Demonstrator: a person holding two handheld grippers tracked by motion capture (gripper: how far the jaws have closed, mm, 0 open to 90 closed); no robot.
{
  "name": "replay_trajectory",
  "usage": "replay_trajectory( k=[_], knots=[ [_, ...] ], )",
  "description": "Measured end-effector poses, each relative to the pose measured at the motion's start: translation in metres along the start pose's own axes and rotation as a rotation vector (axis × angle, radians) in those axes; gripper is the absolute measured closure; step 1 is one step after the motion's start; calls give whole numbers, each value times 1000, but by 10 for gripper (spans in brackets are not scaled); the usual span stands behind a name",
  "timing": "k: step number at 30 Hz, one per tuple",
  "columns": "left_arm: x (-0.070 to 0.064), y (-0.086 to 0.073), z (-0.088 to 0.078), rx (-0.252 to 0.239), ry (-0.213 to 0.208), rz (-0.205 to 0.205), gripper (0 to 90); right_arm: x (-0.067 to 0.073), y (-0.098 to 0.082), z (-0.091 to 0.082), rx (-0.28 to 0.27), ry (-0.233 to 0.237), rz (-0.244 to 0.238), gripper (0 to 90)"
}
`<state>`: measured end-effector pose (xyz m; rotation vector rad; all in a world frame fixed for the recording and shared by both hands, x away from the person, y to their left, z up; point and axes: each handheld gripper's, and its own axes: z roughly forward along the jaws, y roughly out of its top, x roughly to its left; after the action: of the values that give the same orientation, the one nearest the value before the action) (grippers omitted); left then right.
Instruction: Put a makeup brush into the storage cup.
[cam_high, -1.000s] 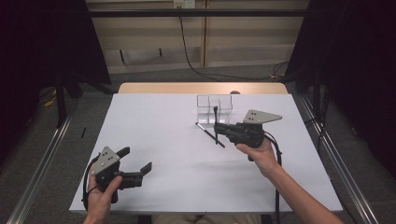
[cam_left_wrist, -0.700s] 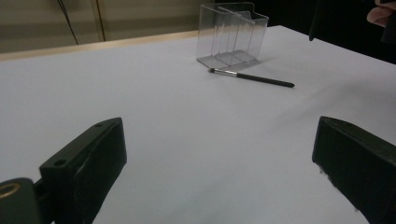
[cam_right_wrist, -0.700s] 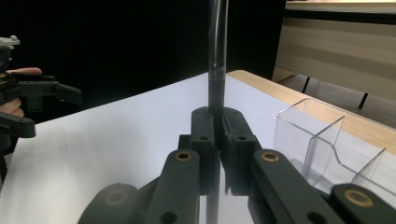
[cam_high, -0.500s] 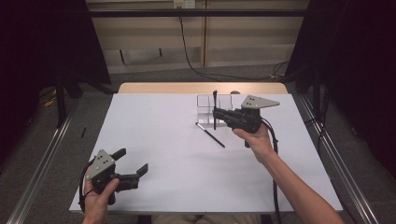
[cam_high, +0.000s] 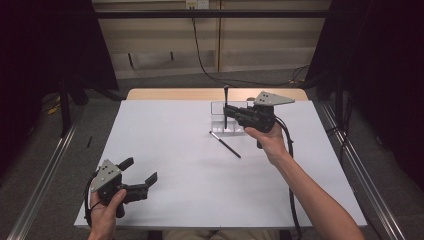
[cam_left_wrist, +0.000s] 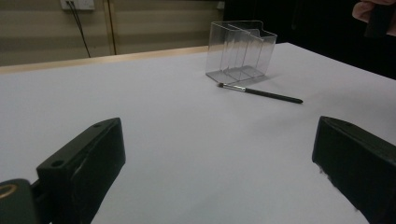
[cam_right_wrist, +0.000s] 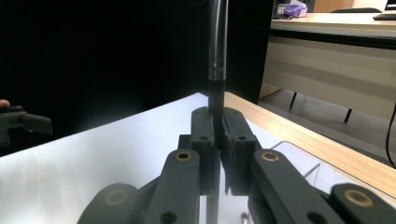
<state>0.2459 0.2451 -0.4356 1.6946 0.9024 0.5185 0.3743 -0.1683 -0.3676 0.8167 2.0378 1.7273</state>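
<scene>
My right gripper (cam_high: 228, 113) is shut on a thin black brush (cam_high: 226, 102), which stands upright between its jaws above the clear plastic organizer (cam_high: 216, 106) at the back of the table. In the right gripper view the brush handle (cam_right_wrist: 217, 51) rises straight up from the closed jaws of that gripper (cam_right_wrist: 218, 135). A second black brush (cam_high: 226, 145) lies flat on the white tabletop just in front of the organizer (cam_left_wrist: 240, 49); the left gripper view shows this brush (cam_left_wrist: 261, 92) too. My left gripper (cam_high: 139, 169) hovers near the front left corner, jaws wide open and empty (cam_left_wrist: 219, 163).
The white table surface (cam_high: 175, 150) has a wooden strip (cam_high: 175, 94) along its far edge. Metal rails (cam_high: 357, 170) run along the floor on both sides. A cable (cam_high: 290, 150) trails from my right gripper along the forearm.
My right gripper has carried the brush away from me and upward, from over the lying brush to above the organizer. The left gripper has stayed put.
</scene>
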Motion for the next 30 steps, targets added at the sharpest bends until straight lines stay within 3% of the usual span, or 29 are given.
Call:
replay_trajectory(
  k=[9, 14, 23, 30],
  knots=[
    [1, 0, 1, -4, 1, 16, 25, -13, 13, 17, -4, -34, 0, 845],
    [1, 0, 0, -3, -3, 19, 25, -22, 24, 22, -32, -55, 4, 845],
    [3, 0, 0, 4, -4, 6, 24, -40, 24, 42, -11, -98, 6, 845],
    [3, 0, -1, 12, -8, 21, 25, -45, 23, 53, -12, -112, 16, 844]
  ],
)
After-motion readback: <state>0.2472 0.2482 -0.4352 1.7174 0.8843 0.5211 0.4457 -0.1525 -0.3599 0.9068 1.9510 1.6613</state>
